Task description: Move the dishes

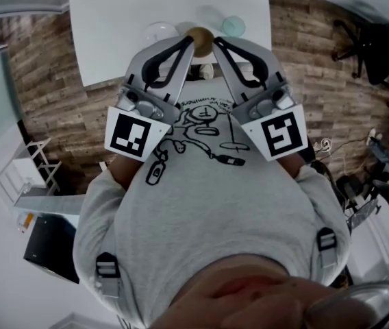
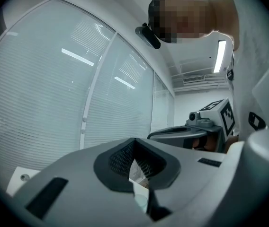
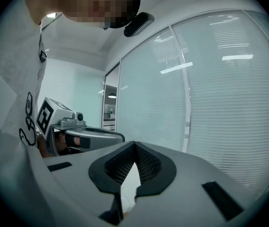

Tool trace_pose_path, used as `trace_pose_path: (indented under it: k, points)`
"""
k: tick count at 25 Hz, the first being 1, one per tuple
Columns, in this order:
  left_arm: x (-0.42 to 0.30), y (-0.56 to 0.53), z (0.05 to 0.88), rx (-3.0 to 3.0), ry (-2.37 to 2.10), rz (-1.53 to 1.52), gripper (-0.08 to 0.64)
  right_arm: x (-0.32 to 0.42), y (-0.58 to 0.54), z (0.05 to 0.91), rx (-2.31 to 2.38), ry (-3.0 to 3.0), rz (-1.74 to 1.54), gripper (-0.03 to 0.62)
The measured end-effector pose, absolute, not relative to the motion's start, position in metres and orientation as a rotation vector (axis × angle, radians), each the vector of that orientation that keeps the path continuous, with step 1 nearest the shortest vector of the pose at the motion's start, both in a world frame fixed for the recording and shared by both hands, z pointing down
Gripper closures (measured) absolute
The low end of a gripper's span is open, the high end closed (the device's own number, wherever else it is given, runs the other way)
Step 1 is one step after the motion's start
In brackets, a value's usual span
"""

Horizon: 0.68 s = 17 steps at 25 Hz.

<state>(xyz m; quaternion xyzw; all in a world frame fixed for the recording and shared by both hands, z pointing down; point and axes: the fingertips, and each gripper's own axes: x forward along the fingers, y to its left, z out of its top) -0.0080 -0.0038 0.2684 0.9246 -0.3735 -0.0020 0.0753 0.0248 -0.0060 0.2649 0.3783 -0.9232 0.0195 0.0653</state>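
White rectangular table (image 1: 112,33) sits at twelve o'clock on brown wood-plank floor (image 1: 51,67), black office chair (image 1: 362,46) at two o'clock, long ceiling strip light (image 2: 220,56) glowing.

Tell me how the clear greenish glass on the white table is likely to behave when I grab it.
The glass on the white table looks see-through and smooth, so it is probably fragile and may slip in a grip. From above it looks round, so it would likely roll if knocked over. It is too small in this view to judge wall thickness.

Floor (image 1: 51,67): wood planks, rough-lkg. Table (image 1: 126,19): wht, smooth, matt. Left gripper (image 1: 189,43) & right gripper (image 1: 216,43): grey matt plastic; pads (image 3: 120,167) blk, ribbed. Sweatshirt (image 1: 201,204): grey cloth.
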Motion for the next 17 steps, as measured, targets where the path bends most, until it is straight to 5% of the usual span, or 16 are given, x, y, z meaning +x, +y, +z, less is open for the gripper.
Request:
trace_pose_path:
  k: [17]
  points:
    - [-0.0133,-0.0065,0.2719,2.781,-1.134,0.023,0.558,0.0207,-0.0102,0.2631,1.154,-2.775,0.047,0.558]
